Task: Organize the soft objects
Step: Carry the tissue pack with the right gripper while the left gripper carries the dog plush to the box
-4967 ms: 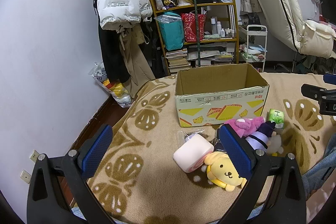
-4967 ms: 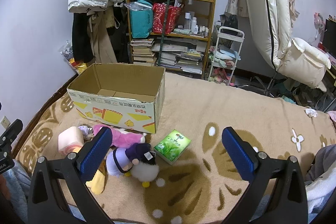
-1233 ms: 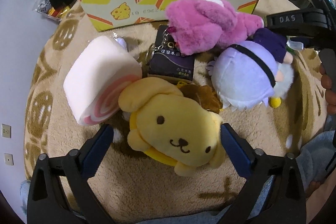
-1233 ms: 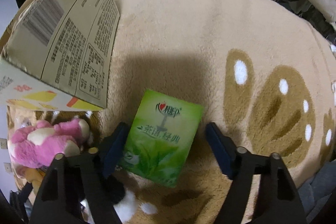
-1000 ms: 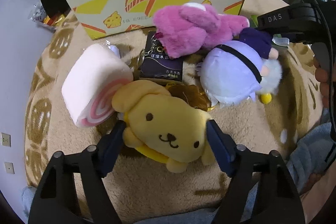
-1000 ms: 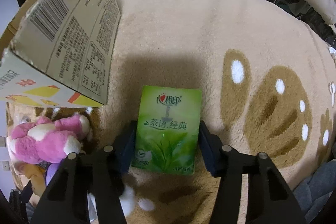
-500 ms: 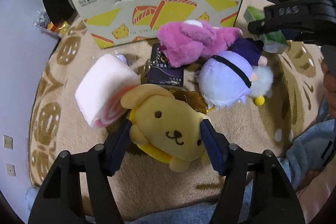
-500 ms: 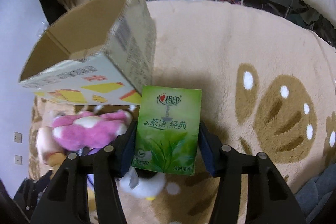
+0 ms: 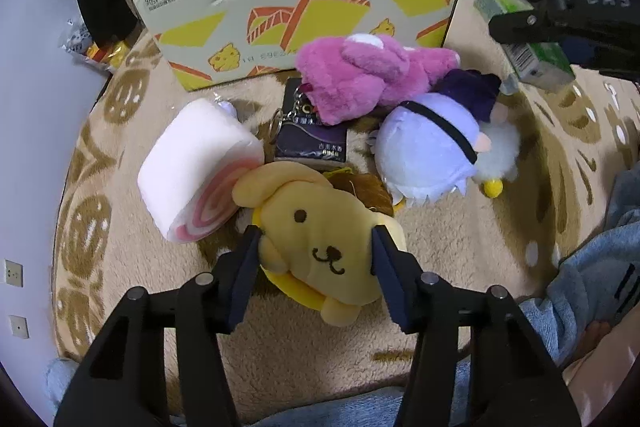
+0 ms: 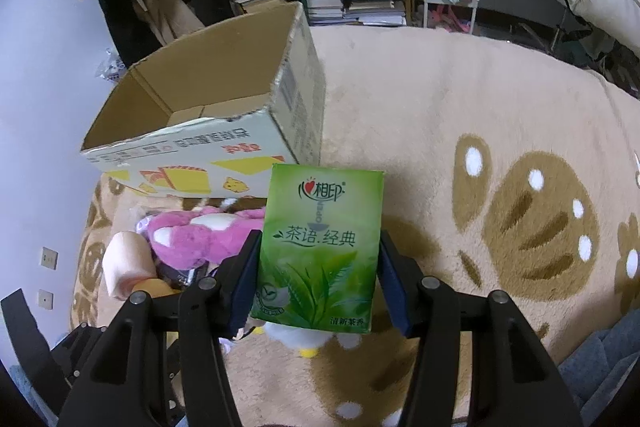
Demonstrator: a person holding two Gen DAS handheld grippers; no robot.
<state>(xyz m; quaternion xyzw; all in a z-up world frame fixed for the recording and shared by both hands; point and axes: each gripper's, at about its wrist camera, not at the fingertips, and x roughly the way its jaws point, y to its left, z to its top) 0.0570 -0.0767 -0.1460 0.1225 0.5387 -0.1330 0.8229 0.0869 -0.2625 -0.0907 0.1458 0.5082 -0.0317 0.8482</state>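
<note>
Left wrist: down-tilted jaws closing around yellow dog plush; right clamps tissue pack.

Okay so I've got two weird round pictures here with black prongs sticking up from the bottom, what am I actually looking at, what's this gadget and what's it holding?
There is no robot: a person holds a two-finger grabber in each hand, and each has a wide-angle camera looking along its fingers. Those fingers are the black prongs.

One picture comes from the left gripper. Its jaws are closing around a yellow dog plush that lies on a tan patterned blanket. Nearby lie a pink roll cushion, a pink plush, a lavender plush and a small dark packet.

The other picture comes from the right gripper, which holds a green tissue pack clear of the blanket. The open cardboard box stands behind it, probably where the soft things will go.
</note>
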